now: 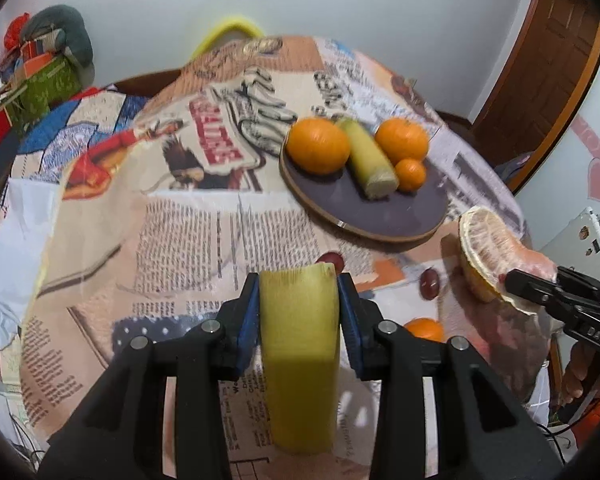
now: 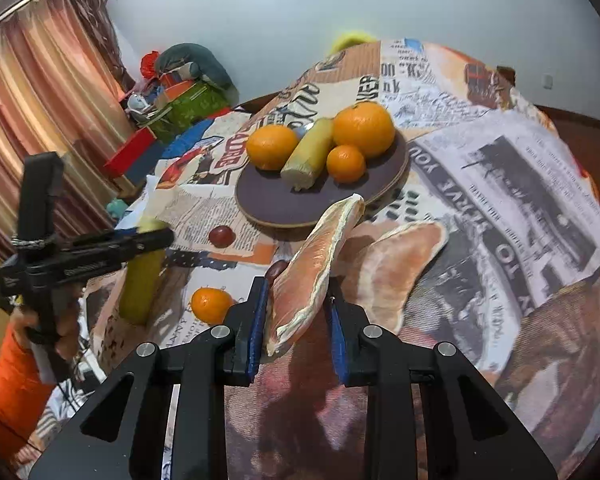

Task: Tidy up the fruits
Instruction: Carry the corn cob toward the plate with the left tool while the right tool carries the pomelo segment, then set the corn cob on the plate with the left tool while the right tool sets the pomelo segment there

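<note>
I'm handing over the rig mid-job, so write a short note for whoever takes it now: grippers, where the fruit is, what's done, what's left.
Left gripper: shut on a yellow-green stalk piece, lifted off the cloth.
Right gripper: shut on a pomelo segment, also lifted.
Plate: already holds two large oranges, one small mandarin and another stalk piece.
Left on the tablecloth: a second pomelo segment, one mandarin, two dark red grapes.
Next, probably: place both held pieces on the plate, then collect the rest.
</note>
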Tool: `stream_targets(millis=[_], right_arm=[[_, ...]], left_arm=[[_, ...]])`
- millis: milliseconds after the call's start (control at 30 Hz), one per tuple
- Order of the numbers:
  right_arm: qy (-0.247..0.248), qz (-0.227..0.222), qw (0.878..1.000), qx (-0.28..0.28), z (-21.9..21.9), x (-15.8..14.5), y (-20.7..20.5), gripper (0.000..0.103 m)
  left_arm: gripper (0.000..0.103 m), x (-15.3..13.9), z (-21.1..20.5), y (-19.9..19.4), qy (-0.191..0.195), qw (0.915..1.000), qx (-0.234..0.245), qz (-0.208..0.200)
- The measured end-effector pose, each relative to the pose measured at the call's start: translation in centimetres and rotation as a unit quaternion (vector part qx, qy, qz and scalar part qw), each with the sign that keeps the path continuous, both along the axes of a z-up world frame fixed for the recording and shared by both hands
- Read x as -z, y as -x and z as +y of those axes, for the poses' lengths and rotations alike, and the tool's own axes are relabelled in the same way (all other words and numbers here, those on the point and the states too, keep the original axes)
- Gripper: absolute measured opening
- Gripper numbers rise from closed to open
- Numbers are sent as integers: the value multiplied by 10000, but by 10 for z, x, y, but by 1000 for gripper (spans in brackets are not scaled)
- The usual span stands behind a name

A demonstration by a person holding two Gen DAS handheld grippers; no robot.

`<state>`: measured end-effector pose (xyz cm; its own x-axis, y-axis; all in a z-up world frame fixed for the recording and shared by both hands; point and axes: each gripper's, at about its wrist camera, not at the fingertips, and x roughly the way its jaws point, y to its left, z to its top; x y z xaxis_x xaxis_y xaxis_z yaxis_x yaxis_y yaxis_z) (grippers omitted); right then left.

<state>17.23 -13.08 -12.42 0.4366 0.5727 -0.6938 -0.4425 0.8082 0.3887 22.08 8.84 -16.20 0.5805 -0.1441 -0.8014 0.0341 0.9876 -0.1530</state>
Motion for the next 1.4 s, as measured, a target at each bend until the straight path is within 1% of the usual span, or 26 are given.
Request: stream_targets(millis=[67,367,533,667,867,1267,1400], right_arm=[[-65,-23,10000,44,-4,-4,-1,25],[-64,-441,9989,138,-4,-30,-8,25],[-81,-600,9980,162,-4,-38,-15,26],[-68,-631,9979,151,-2,-39,-27,26],[-128,-678,9975,148,3,-39,-46,26],[-47,-702,9975,-19,23,-32,-88,26],[98,-752,9970,-173,35,-28,-97,26]], left_arm=[[37,-9,-1,2,25,9999,13,-104],[37,-42,-11,-2,61,9988,135,-466],[37,-57,-19,-16,74,9976,200,-662],[37,-62,-28,-31,9,9968,290,-747],[37,-58,-38,-56,-37,9965,370,-742],[37,-30,-42,-111,-12,9982,438,-420],[37,-22,-41,-129,66,9986,409,-338]])
